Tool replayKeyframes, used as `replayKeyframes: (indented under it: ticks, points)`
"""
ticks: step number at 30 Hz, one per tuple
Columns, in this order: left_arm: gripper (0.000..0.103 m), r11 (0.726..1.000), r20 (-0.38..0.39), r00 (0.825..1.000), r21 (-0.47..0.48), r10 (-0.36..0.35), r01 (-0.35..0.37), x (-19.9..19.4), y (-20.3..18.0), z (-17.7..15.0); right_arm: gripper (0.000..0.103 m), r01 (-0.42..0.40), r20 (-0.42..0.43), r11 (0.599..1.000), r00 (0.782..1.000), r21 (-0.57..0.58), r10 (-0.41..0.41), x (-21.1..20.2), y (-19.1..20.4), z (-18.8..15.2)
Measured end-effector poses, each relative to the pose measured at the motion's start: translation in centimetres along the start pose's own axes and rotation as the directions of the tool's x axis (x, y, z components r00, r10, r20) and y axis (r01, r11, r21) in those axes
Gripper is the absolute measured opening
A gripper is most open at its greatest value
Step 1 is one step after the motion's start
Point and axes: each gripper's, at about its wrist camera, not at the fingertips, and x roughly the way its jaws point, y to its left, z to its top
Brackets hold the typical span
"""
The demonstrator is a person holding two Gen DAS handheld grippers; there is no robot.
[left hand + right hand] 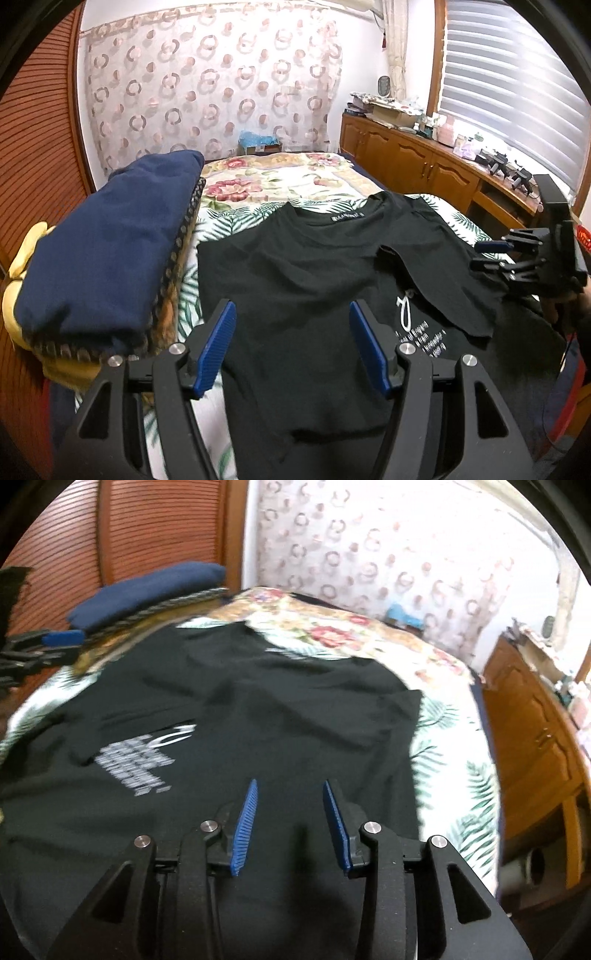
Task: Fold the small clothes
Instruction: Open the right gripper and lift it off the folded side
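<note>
Black cotton, the T-shirt (295, 266) lay spread on the bed (258, 184), over its leaf-print cover, collar toward the far wall, with one sleeve side folded inward across the white lettering (421, 336). The left hand-held gripper (293, 347) hovered above the near hem with its blue pads spread wide and nothing between them. The right hand-held gripper (290, 823) also stood apart over the fabric, pinching nothing; its view was blurred. Judging from this, the fold was only partly made, and the loose flap could slide back or bunch if either hand-held gripper dragged across it. A grab that caught both layers would likely pull the folded sleeve askew. The stacked navy bedding (110, 240) lay just beside the shirt's left edge.
</note>
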Motion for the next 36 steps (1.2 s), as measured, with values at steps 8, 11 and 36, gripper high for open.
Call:
replayKeyframes:
  ticks: [8,11,36]
  points:
    - [0.063,0.999,-0.056,0.998,0.004,0.04,-0.04,3.0,1.3,3.6,0.037,0.033,-0.052,0.999,0.998,0.018,-0.032,3.9,-4.4,1.4]
    - [0.062,0.998,-0.088,0.994,0.023,0.058,-0.056,4.4,1.5,4.9,0.037,0.018,-0.062,1.0,0.998,0.025,-0.016,5.1,-5.4,1.8]
    - [0.039,0.933,-0.413,0.857,0.306,0.307,-0.187,15.9,3.3,7.5,0.077,-0.056,-0.066,0.994,0.996,0.096,0.062,7.4,-9.6,2.8]
